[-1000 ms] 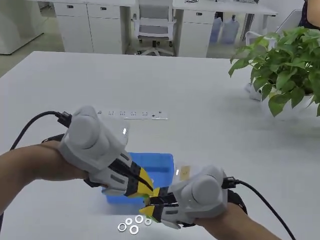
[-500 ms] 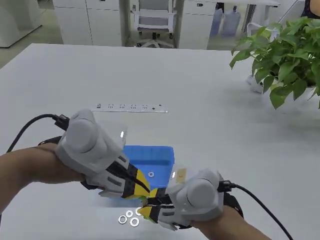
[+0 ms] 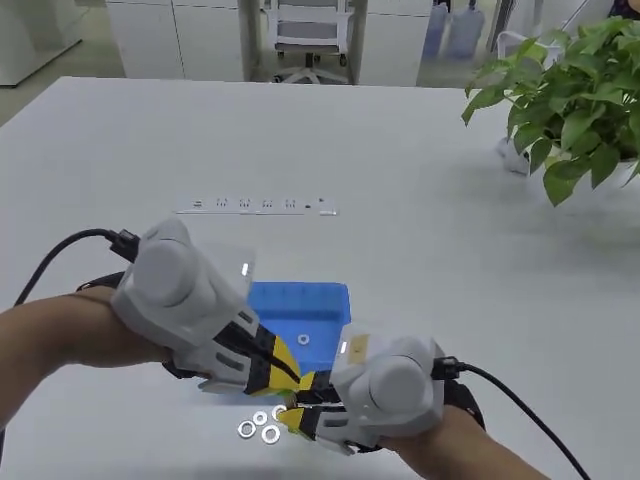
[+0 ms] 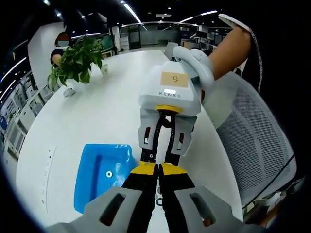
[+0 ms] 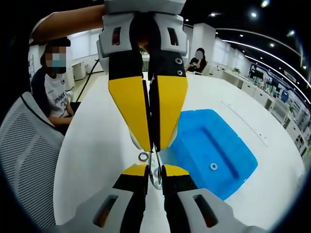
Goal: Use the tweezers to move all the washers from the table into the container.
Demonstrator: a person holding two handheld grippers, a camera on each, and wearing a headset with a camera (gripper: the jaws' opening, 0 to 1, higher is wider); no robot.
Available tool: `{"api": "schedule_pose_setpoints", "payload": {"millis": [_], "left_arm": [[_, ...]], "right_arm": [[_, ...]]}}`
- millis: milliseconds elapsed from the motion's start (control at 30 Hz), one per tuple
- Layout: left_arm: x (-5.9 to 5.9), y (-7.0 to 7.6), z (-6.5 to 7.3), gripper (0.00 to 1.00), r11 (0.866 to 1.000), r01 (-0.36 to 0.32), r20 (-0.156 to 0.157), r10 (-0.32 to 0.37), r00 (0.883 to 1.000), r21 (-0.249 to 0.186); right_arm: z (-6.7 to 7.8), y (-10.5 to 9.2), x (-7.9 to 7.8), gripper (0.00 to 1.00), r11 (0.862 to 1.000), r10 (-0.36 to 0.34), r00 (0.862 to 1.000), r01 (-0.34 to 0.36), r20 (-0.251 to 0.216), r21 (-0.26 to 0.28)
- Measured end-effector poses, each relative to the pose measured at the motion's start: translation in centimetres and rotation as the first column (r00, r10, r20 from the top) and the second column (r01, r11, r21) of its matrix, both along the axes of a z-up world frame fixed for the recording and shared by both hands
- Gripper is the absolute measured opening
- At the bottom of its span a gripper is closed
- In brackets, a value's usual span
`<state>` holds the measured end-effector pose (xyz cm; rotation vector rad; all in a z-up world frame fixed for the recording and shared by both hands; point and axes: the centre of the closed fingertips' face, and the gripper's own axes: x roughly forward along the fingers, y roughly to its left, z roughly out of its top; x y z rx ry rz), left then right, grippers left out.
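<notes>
While the two grippers sit nose to nose over the near edge of the table (image 3: 420, 200), I treat this as the pick-up step. The left gripper (image 4: 159, 170) has its yellow jaws pressed together, with a thin dark line between them that I take to be the tweezers (image 5: 155, 165). The right gripper (image 5: 155, 174) faces it, with its jaws drawn in close on the same slim metal tool. Neither has any slack that I can make out.

The loose washers (image 3: 260, 425) lie in a small cluster on the table just in front of the blue container (image 3: 318, 300), right under the jaw tips. One washer (image 3: 303, 340) already rests on the container floor, so I judge the job as barely begun.

To do this well, I want the tweezer tips to come down on a single washer at the edge of the cluster. Landing in the middle would likely scatter its neighbours. I would keep the tips low and nearly flat to the table. One tip should slip through the hole or under the rim, and I squeeze only enough to pinch.

The washers are thin and smooth and will probably skate on the white top if nudged sideways. The lift should be straight up and slow, followed by a short carry over the near wall. I cannot tell whether the tips are on a washer yet.
</notes>
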<state>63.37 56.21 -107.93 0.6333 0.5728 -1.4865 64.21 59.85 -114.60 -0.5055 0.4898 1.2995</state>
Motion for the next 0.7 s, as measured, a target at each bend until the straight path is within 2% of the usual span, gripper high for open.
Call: {"api": "schedule_pose_setpoints", "payload": {"millis": [167, 700], "left_arm": [[-0.06, -0.05, -0.27, 0.05, 1.0, 0.001, -0.004, -0.001, 1.0, 0.005], [0.78, -0.89, -0.17, 0.05, 1.0, -0.007, -0.016, 0.007, 1.0, -0.024]], "right_arm": [[-0.26, -0.02, -0.05, 0.12, 1.0, 0.002, 1.0, -0.002, -0.005, 0.0], [-0.36, -0.56, 0.15, 0.14, 1.0, -0.006, 1.0, 0.006, -0.013, 0.0]]}}
